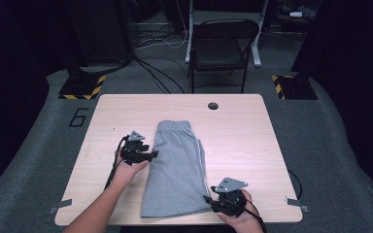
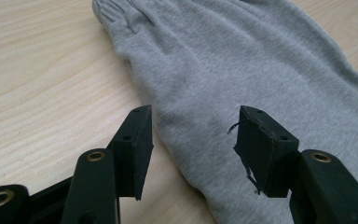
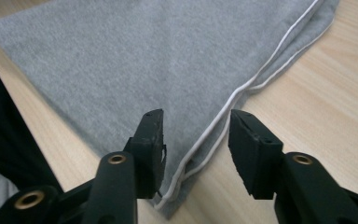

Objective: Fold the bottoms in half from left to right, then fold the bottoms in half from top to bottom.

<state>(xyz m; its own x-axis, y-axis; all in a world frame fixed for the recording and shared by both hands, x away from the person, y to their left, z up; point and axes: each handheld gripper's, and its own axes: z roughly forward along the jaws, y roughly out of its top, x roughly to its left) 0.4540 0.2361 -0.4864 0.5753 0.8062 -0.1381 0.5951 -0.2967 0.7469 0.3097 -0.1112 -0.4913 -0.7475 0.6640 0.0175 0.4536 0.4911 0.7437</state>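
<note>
- While the grey shorts (image 1: 177, 170) lie folded lengthwise in the middle of the worktop (image 1: 243, 131), their waistband points toward the far edge and their hem reaches almost to the near edge.
- From the high view, the left gripper (image 1: 151, 155) sits at the shorts' left side, about halfway along it, held in the person's left hand (image 1: 128, 170), whose forearm comes in over the near edge.
- Seen in the left gripper view, its jaws stand apart over the cloth's side edge: one pad (image 2: 137, 144) hangs above bare wood, the other above the fabric (image 2: 242, 60), and neither presses on anything, so the claw is released.
- At the near right corner of the shorts, close to the worktop's near edge, the right gripper (image 1: 208, 200) rests in the person's right hand (image 1: 245, 218).
- Its own view shows the jaws parted on either side of the white-piped seam (image 3: 223, 116) at that corner, the cloth lying flat on the wood beneath them and not pinched; this claw is released too.
- Beyond the far edge of the worktop a dark folding chair (image 1: 221, 46) stands on the grey floor.
</note>
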